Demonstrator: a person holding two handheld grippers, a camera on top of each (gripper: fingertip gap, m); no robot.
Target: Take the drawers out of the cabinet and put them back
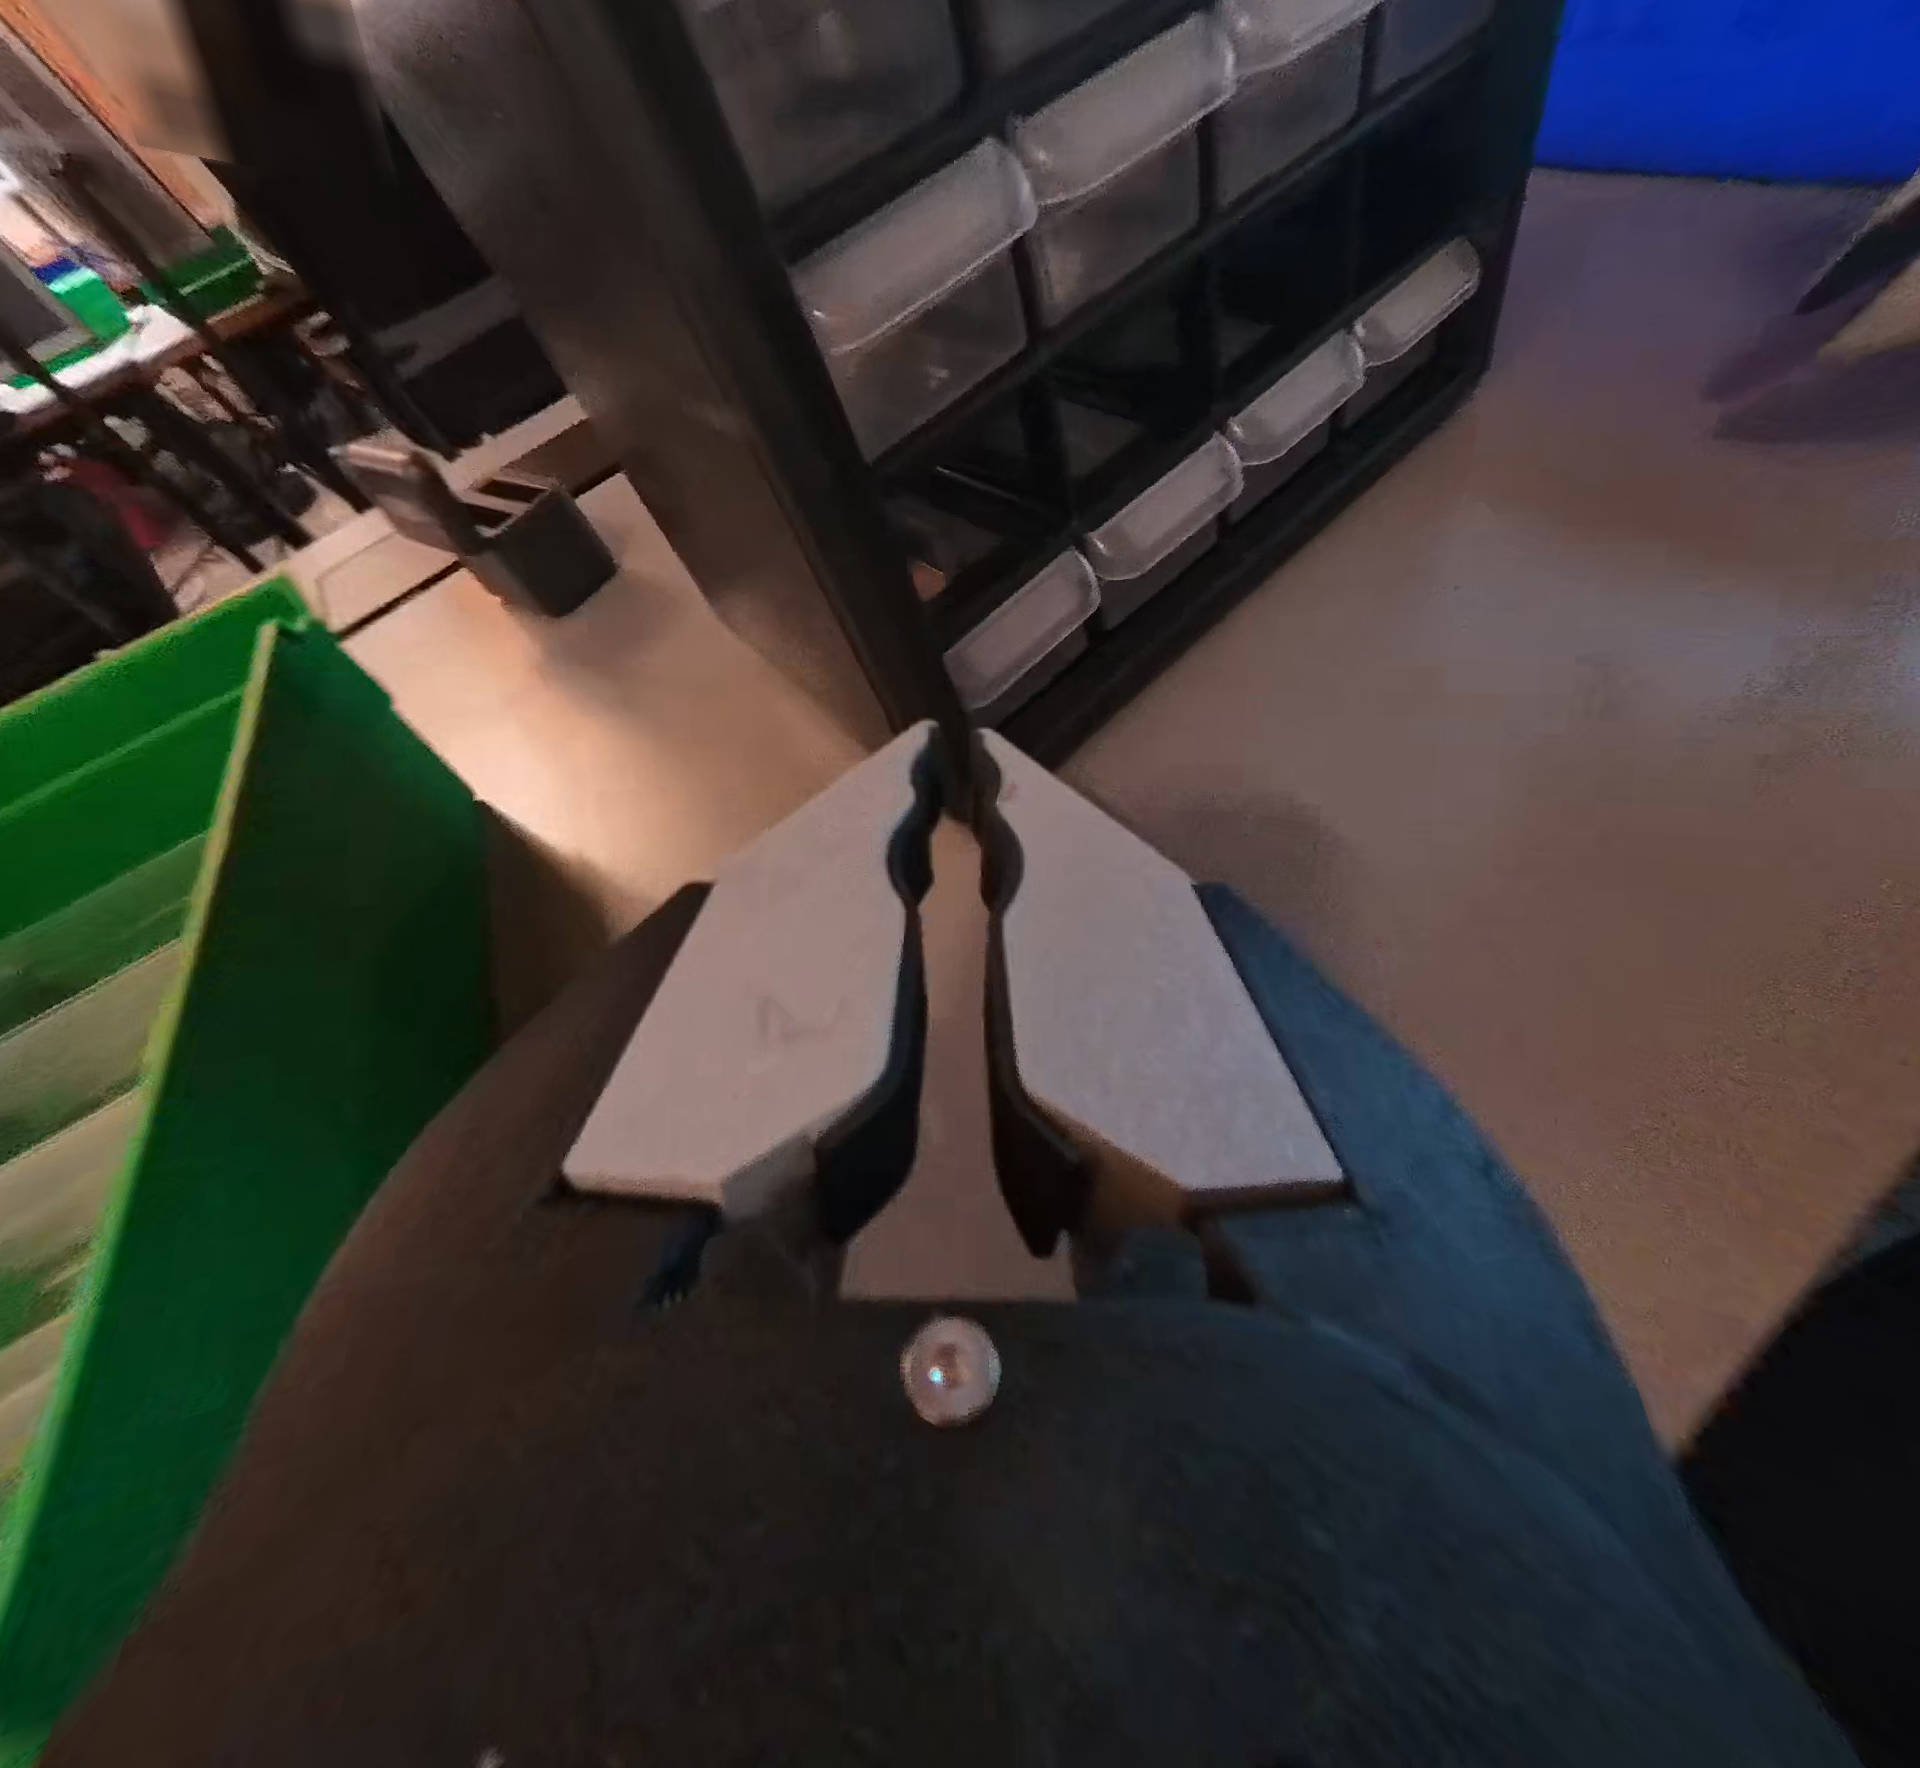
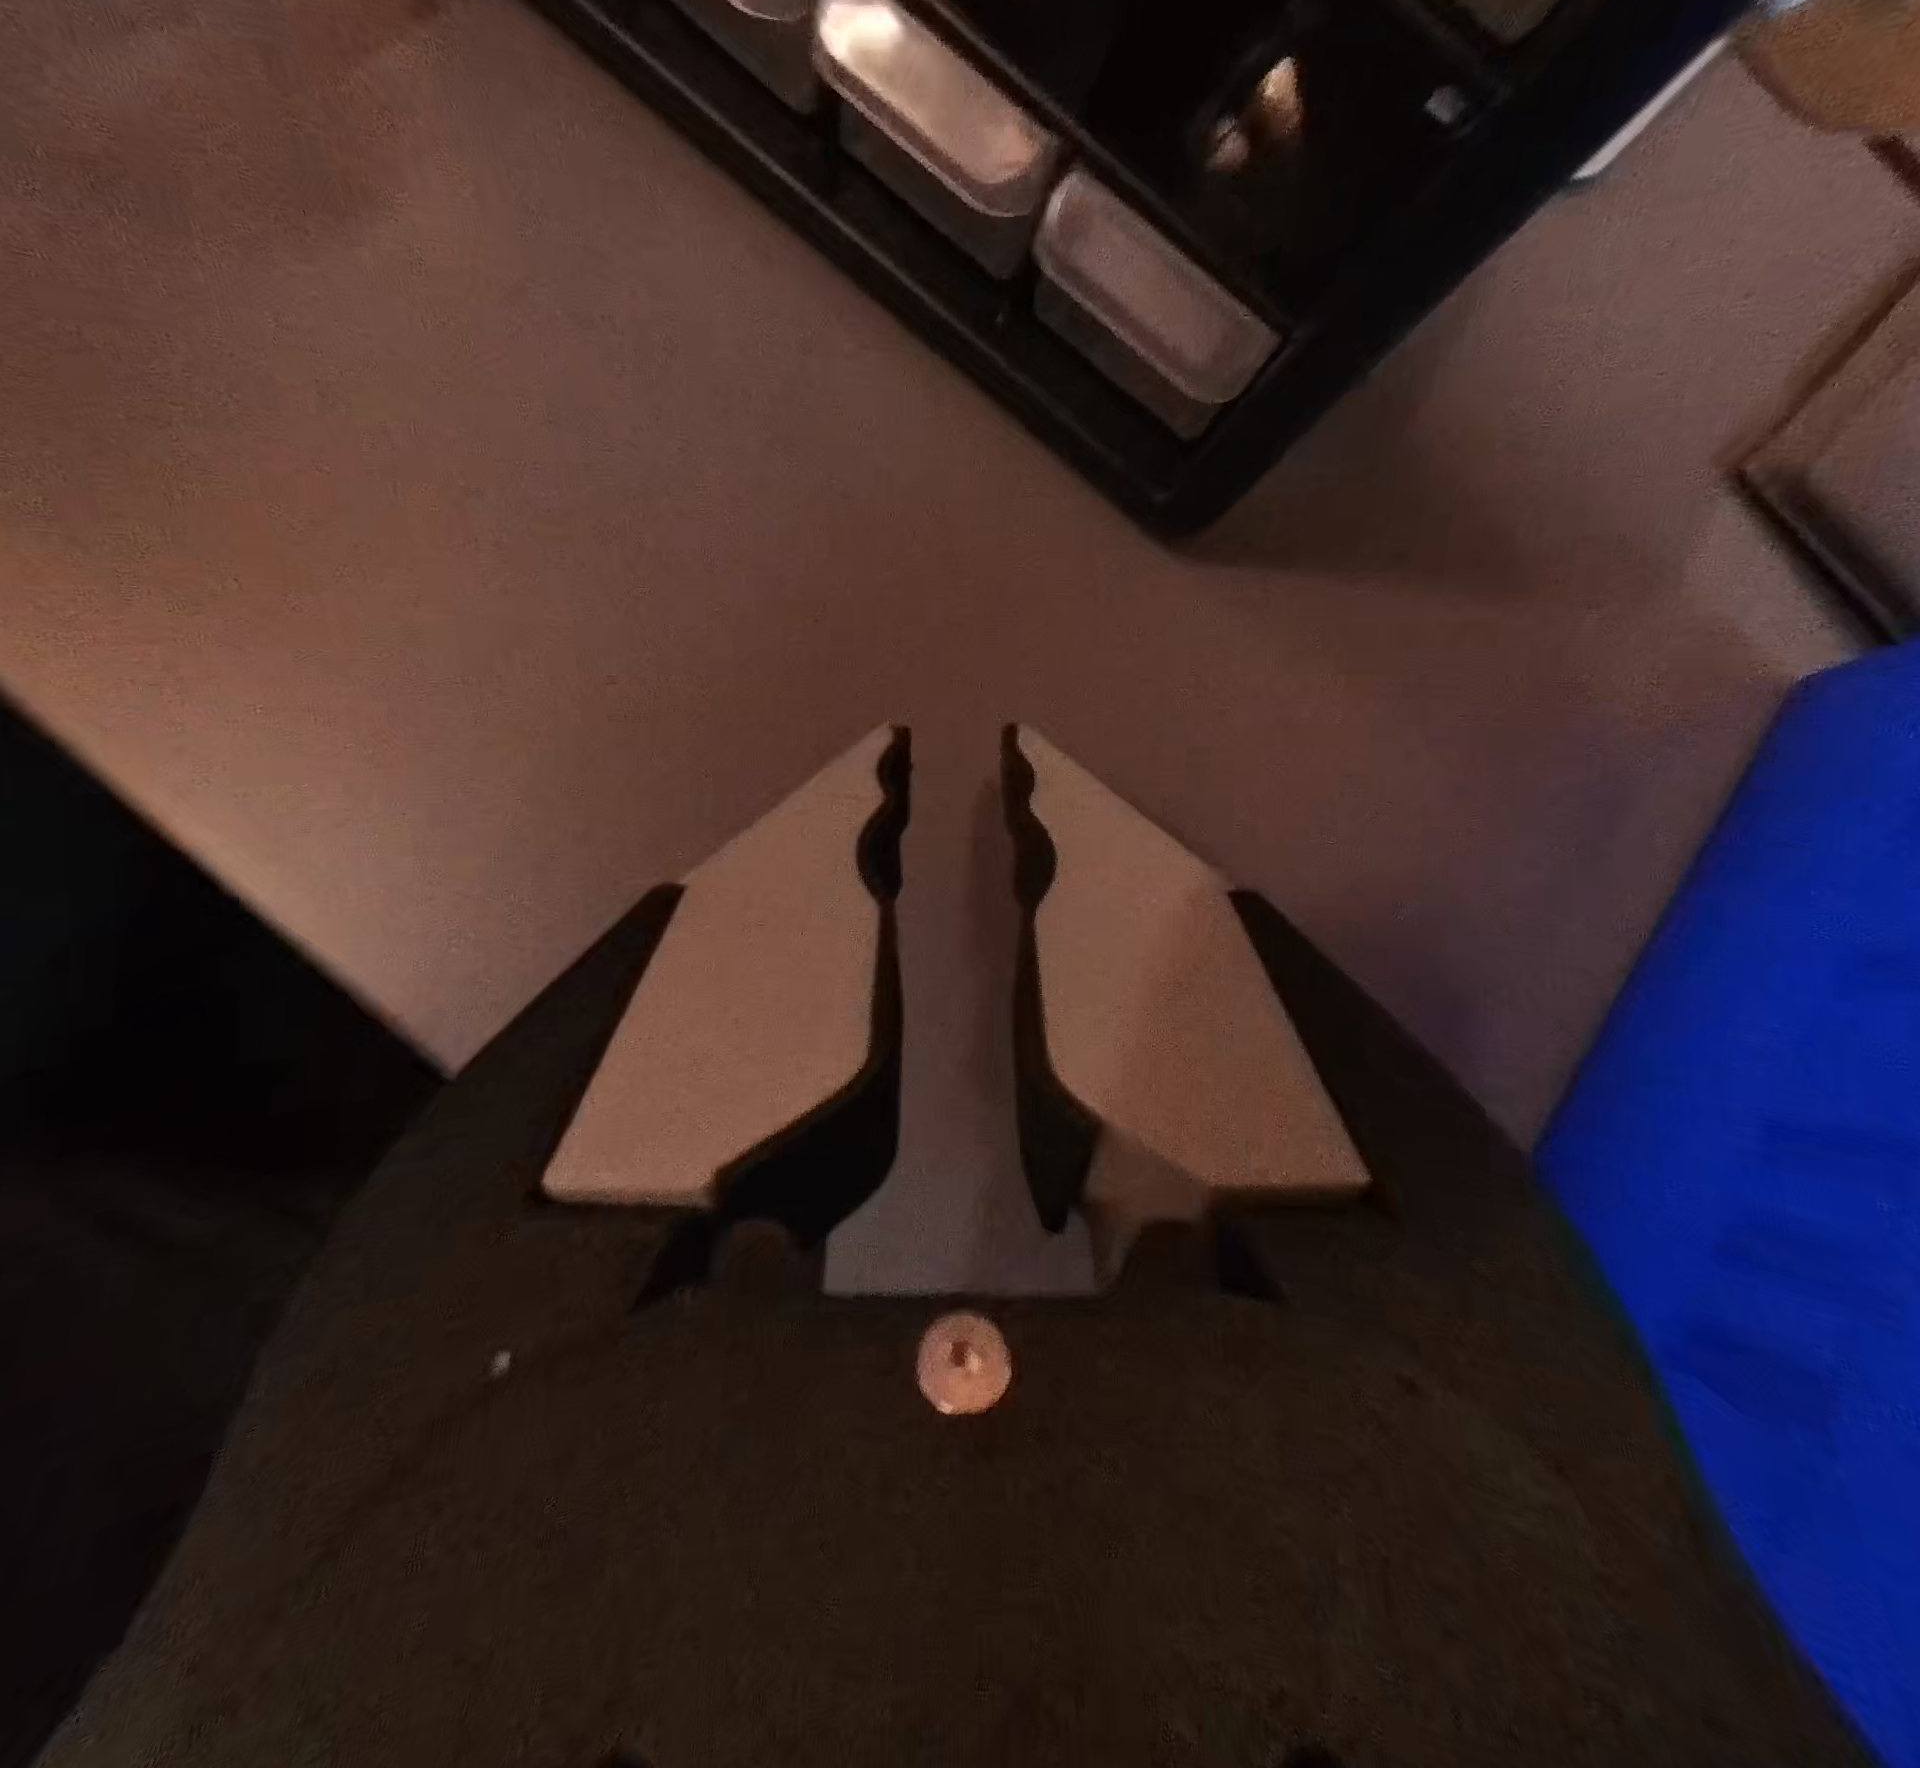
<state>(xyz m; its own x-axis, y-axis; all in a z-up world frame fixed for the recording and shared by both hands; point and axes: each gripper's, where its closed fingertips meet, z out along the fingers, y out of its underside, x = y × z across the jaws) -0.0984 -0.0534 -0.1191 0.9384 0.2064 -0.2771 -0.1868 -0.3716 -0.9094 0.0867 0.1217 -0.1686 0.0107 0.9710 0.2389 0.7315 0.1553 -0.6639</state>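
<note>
On the tan table (image 1: 1455, 679) stands the black cabinet (image 1: 665, 368), its grid of small translucent drawers (image 1: 914, 305) facing the open front of the surface. Left wrist view takes in several rows: most slots filled, but the row just above the bottom one shows dark, empty openings (image 1: 1195, 336). Contents of the drawers too blurred to tell. Only this view shows the cabinet's side wall, a green bin (image 1: 208, 991) with dividers at the table's left side, a small dark cup-like holder (image 1: 540, 544) beyond it, and a blue bin (image 1: 1745, 14) behind the cabinet's far end. The left gripper (image 1: 964, 783) lies low at the cabinet's near bottom corner, its pale fingers (image 1: 790, 991) pinched together on the thin black front edge of the frame, which runs up from between the tips. Right wrist view looks down more steeply, cabinet (image 2: 1226, 482) tilted across the top of the frame; three bottom-row drawers (image 2: 1143, 295) sit in place at its end, with dark empty slots (image 2: 1143, 4) above them. The blue bin (image 2: 1766, 1095) fills the right edge here. The right gripper (image 2: 956, 742) hovers over bare table (image 2: 520, 471), apart from the cabinet, its fingers (image 2: 748, 991) parted by a narrow gap with nothing between them.
</note>
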